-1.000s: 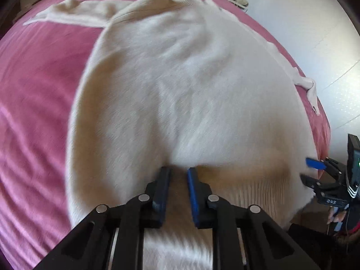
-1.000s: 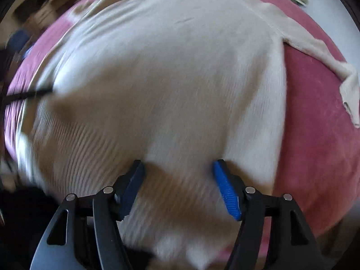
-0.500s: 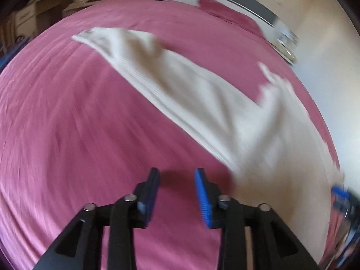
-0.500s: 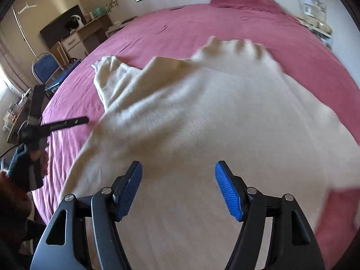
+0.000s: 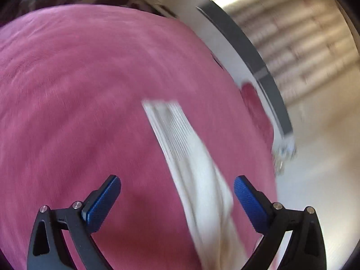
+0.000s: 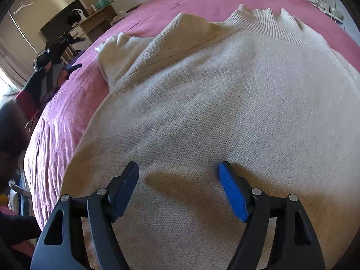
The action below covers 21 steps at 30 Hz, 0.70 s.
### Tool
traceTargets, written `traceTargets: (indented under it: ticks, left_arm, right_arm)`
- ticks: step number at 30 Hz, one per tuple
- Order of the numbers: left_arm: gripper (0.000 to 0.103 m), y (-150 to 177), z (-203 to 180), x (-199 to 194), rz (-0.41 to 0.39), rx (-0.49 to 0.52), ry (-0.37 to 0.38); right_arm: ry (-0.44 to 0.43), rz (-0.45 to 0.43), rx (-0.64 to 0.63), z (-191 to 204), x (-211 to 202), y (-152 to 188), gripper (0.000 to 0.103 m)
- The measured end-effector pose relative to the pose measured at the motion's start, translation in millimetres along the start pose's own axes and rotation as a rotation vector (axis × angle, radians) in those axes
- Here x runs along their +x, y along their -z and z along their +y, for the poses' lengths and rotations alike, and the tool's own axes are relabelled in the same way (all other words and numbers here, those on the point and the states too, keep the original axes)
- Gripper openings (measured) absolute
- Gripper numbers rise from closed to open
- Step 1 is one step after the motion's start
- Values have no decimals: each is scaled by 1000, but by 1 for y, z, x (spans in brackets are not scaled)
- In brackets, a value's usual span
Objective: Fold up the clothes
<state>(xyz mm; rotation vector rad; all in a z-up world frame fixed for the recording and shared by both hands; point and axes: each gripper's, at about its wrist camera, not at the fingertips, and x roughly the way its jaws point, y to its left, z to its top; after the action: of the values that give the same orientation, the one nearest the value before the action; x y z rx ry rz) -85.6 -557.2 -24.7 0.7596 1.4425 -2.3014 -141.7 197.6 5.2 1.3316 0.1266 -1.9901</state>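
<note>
A cream knitted sweater (image 6: 225,103) lies flat on the pink bedspread (image 6: 67,117), its ribbed collar (image 6: 265,24) at the far end. My right gripper (image 6: 178,168) hovers low over the sweater's body, its jaws opening with only flat knit below them. The left sleeve (image 5: 186,148) runs blurred across the bedspread (image 5: 78,112) in the left wrist view. My left gripper (image 5: 177,180) stands over that sleeve, jaws opening wide, with the sleeve nearer the right finger and not pinched. In the right wrist view the left gripper (image 6: 75,67) is held by a gloved hand (image 6: 42,81) left of the sleeve (image 6: 121,51).
A grey headboard (image 5: 254,51) and a pink pillow (image 5: 254,99) bound the far end of the bed. A bedside stand with small items (image 6: 324,2) sits at the far right. A desk with a dark screen (image 6: 65,24) stands beyond the bed's left edge.
My left gripper left the sweater's hem, swung across to the left sleeve and opened wide. My right gripper moved up the body toward the collar and widened slightly.
</note>
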Motion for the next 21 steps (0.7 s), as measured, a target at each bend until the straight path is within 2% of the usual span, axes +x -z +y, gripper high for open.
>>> traceTargets:
  ticks: [2, 5, 9, 10, 12, 15, 18, 21]
  left_arm:
    - [103, -13, 11, 12, -4, -60, 31]
    - [103, -18, 10, 31, -13, -78, 55]
    - [103, -22, -4, 41, 23, -61, 220]
    - [103, -23, -11, 52, 37, -51, 217]
    - [103, -21, -15, 64, 74, -53, 155]
    - [103, -20, -11, 70, 71, -78, 127]
    - [103, -22, -11, 77, 66, -77, 135]
    - [102, -28, -14, 86, 63, -31, 145]
  right_arm:
    - [8, 4, -14, 2, 2, -1, 79]
    - [8, 8, -27, 5, 5, -3, 84]
    - [20, 18, -53, 9, 8, -4, 87]
    - [23, 20, -58, 10, 9, -4, 88]
    - [24, 20, -62, 11, 9, -3, 88]
    - [23, 18, -58, 11, 8, -2, 89]
    - [24, 21, -56, 12, 7, -1, 89]
    - [41, 28, -73, 18, 13, -5, 90]
